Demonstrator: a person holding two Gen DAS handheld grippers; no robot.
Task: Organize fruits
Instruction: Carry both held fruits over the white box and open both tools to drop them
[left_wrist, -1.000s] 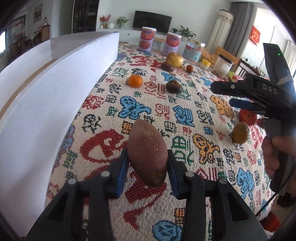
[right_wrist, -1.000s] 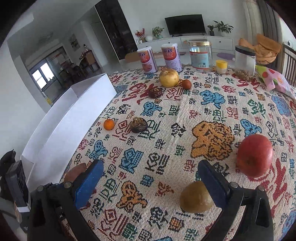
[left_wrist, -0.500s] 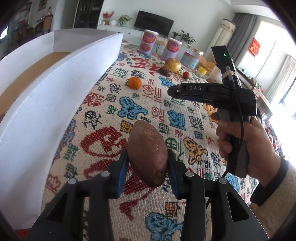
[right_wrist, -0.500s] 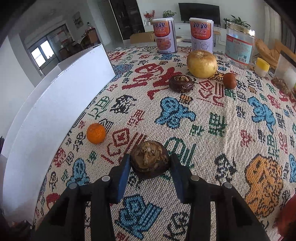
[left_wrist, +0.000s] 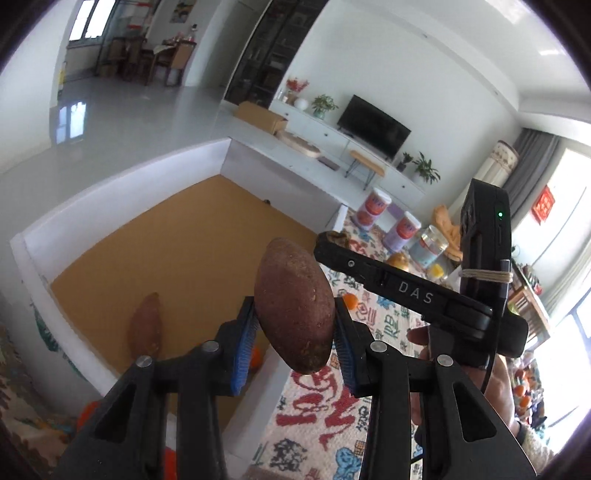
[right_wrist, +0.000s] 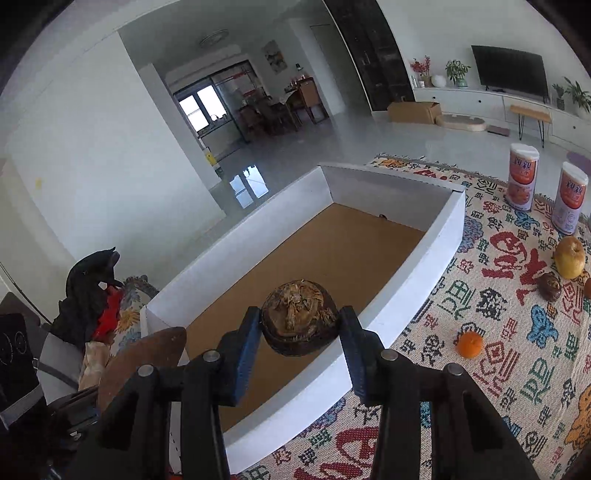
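My left gripper (left_wrist: 293, 341) is shut on a brown sweet potato (left_wrist: 294, 309) and holds it in the air over the near edge of the white box (left_wrist: 122, 177) with a brown floor. A second sweet potato (left_wrist: 145, 325) lies inside the box. My right gripper (right_wrist: 300, 341) is shut on a dark, wrinkled round fruit (right_wrist: 300, 320) above the box's near wall (right_wrist: 417, 284). In the left wrist view the right gripper's body (left_wrist: 417, 295) crosses just to the right. The left gripper's sweet potato shows at lower left in the right wrist view (right_wrist: 142, 360).
On the patterned cloth (right_wrist: 517, 332) lie a small orange (right_wrist: 470, 344), a yellow apple (right_wrist: 569, 256) and another dark fruit (right_wrist: 549, 286). Two cans (right_wrist: 521, 182) stand at the back. Dark clothes (right_wrist: 90, 295) lie left of the box.
Both grippers have lifted from the table and swung left over the box, each with its fruit. The right one closed on the dark fruit a second ago.
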